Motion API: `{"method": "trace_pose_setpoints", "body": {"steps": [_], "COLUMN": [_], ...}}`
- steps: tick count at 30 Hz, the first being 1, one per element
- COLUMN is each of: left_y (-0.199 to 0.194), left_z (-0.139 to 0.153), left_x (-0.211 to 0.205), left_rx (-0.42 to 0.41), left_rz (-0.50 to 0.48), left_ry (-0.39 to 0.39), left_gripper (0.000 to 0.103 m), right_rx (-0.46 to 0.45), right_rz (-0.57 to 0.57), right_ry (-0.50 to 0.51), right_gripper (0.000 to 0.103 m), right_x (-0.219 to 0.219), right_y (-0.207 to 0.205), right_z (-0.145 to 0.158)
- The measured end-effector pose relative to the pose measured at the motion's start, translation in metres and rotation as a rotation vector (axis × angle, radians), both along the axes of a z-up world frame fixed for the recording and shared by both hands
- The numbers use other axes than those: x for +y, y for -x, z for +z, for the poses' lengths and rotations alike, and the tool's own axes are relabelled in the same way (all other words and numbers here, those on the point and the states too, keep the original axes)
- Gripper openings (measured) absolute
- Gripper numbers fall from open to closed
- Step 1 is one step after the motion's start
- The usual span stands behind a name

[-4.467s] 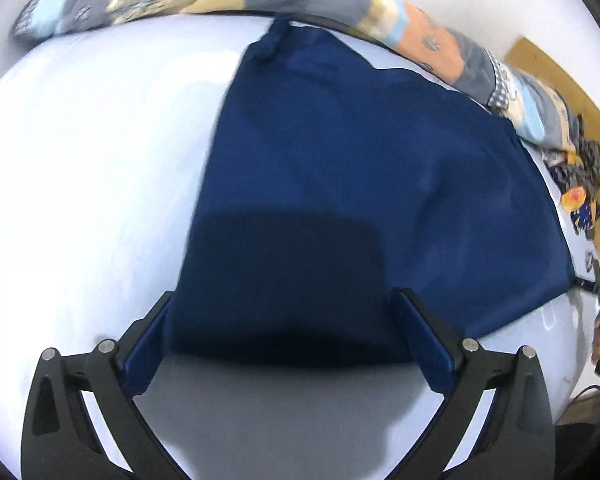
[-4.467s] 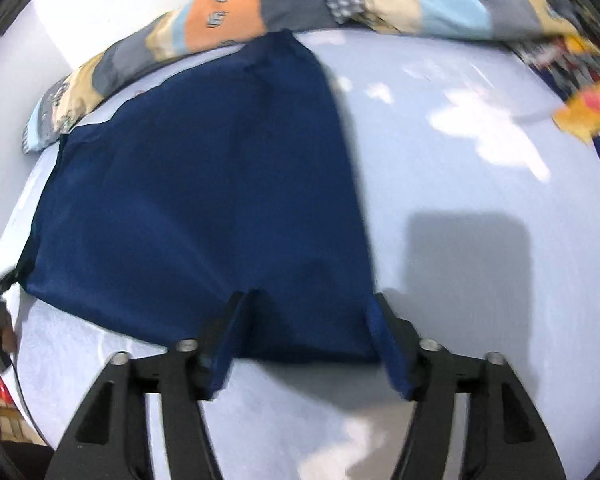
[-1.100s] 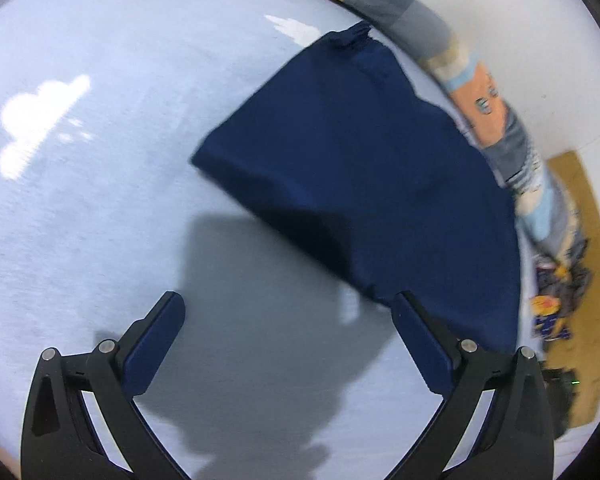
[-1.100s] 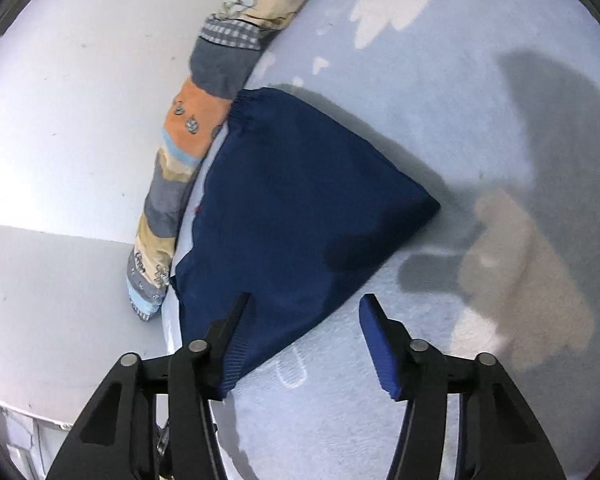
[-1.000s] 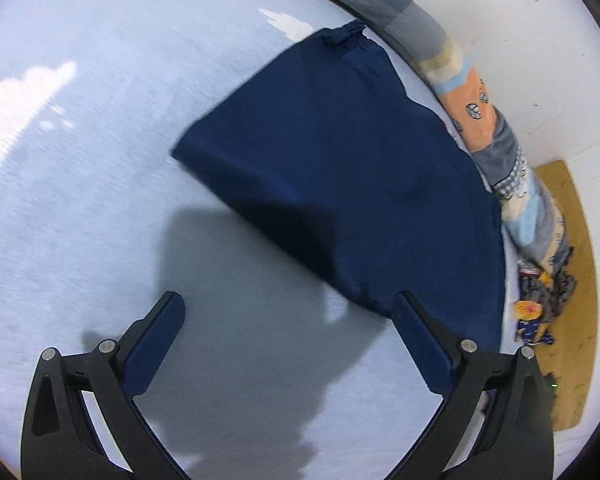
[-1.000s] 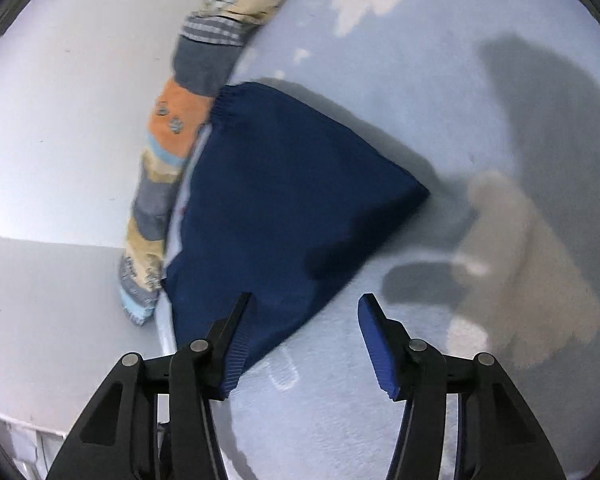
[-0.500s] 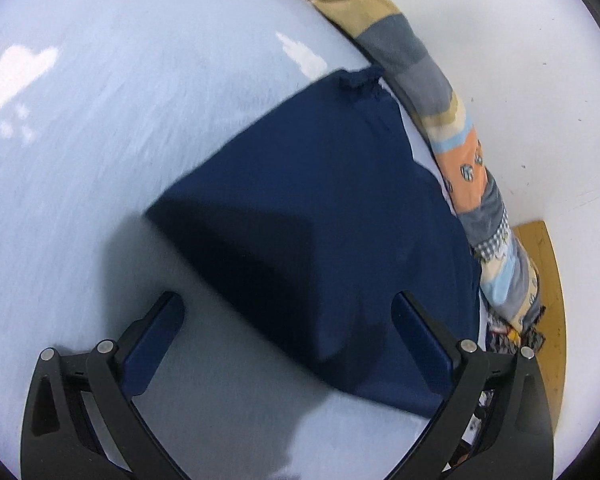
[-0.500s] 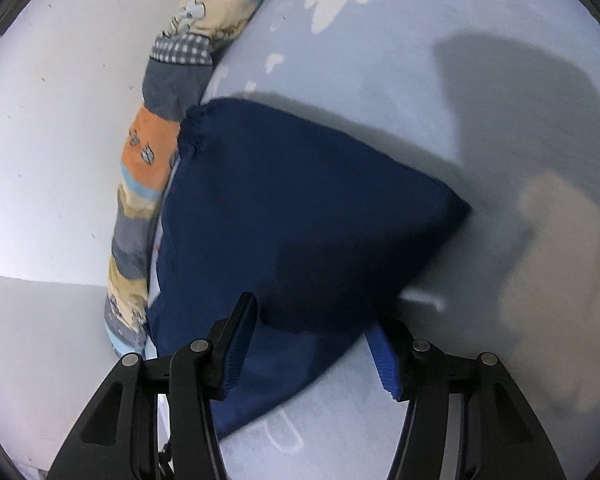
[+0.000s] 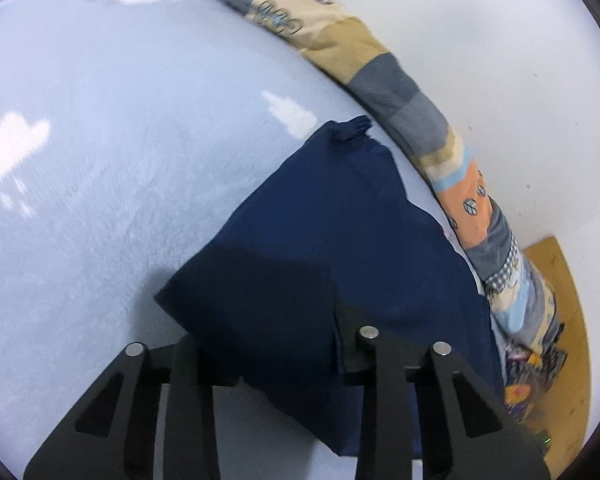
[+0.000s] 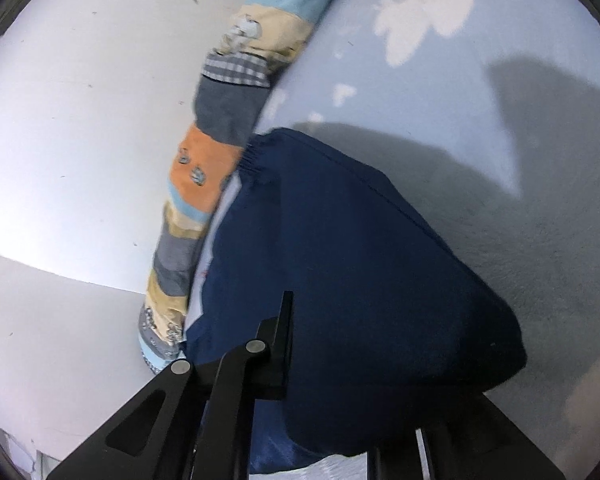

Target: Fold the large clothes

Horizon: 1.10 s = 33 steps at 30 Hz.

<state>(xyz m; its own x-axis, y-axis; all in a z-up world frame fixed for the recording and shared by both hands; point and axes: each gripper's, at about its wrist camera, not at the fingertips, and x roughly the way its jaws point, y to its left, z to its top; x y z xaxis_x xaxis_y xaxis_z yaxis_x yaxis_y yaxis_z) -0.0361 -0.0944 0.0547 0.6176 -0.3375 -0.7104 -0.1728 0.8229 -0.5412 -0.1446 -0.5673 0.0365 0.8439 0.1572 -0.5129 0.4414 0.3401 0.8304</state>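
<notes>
A folded navy blue garment (image 9: 339, 240) lies on the pale blue bed sheet (image 9: 100, 140); it also shows in the right wrist view (image 10: 359, 272). My left gripper (image 9: 266, 332) is shut on the garment's near corner, and the cloth bulges up between the fingers. My right gripper (image 10: 363, 380) is shut on the garment's other near edge; the cloth drapes over it and hides the right finger. The left finger (image 10: 282, 340) shows pressed against the fabric. An elastic waistband end (image 9: 353, 126) points to the far side.
A rolled patchwork quilt (image 9: 399, 92) runs along the white wall behind the garment and shows in the right wrist view (image 10: 204, 184). A wooden floor strip (image 9: 567, 320) and small colourful items (image 9: 531, 368) lie at the right. Bed sheet (image 10: 519, 160) spreads around.
Both grippers have moved in over the garment's near edge and closed on it. They were open and apart from the cloth half a second ago.
</notes>
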Motion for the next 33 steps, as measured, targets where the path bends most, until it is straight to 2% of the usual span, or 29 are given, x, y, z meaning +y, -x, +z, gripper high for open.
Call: {"method": "trace_pose_setpoints", "body": {"steps": [3, 7, 11, 14, 18, 21, 23, 25, 29, 30, 32, 33], "left_y": [0.012, 0.03, 0.058, 0.072, 0.091, 0.104, 0.11, 0.115, 0.112, 0.112, 0.116, 0.118], "left_z": [0.01, 0.021, 0.033, 0.032, 0.013, 0.017, 0.025, 0.037, 0.055, 0.058, 0.067, 0.071], "left_x": [-0.003, -0.003, 0.0, 0.006, 0.024, 0.037, 0.04, 0.03, -0.021, -0.037, -0.061, -0.066], "left_rx": [-0.001, 0.03, 0.066, 0.117, 0.266, 0.272, 0.252, 0.207, 0.095, 0.067, 0.008, -0.016], "left_rz": [-0.028, -0.071, -0.113, -0.119, -0.055, 0.025, 0.069, 0.094, -0.016, -0.04, -0.032, -0.02], "left_ry": [-0.025, -0.055, -0.075, -0.047, 0.016, 0.026, -0.014, -0.107, -0.273, -0.331, -0.446, -0.464], "left_gripper": [0.025, 0.024, 0.025, 0.025, 0.035, 0.039, 0.042, 0.044, 0.052, 0.059, 0.061, 0.062], "right_rx": [-0.029, -0.025, 0.008, 0.029, 0.077, 0.123, 0.138, 0.152, 0.167, 0.167, 0.177, 0.177], "right_rz": [0.005, 0.013, 0.026, 0.028, 0.031, 0.029, 0.016, 0.019, 0.033, 0.034, 0.038, 0.038], "right_ry": [0.021, 0.051, 0.055, 0.033, -0.003, -0.064, -0.108, -0.127, -0.103, -0.099, -0.094, -0.097], "right_gripper": [0.013, 0.013, 0.013, 0.013, 0.014, 0.022, 0.028, 0.029, 0.04, 0.042, 0.042, 0.042], "right_x": [0.006, 0.011, 0.01, 0.009, 0.009, 0.005, 0.0, -0.002, -0.003, -0.002, -0.001, -0.001], "right_y": [0.012, 0.037, 0.064, 0.086, 0.108, 0.113, 0.117, 0.118, 0.114, 0.113, 0.111, 0.112], "right_z": [0.016, 0.031, 0.034, 0.031, 0.019, 0.001, -0.009, -0.012, -0.009, -0.009, -0.011, -0.012]}}
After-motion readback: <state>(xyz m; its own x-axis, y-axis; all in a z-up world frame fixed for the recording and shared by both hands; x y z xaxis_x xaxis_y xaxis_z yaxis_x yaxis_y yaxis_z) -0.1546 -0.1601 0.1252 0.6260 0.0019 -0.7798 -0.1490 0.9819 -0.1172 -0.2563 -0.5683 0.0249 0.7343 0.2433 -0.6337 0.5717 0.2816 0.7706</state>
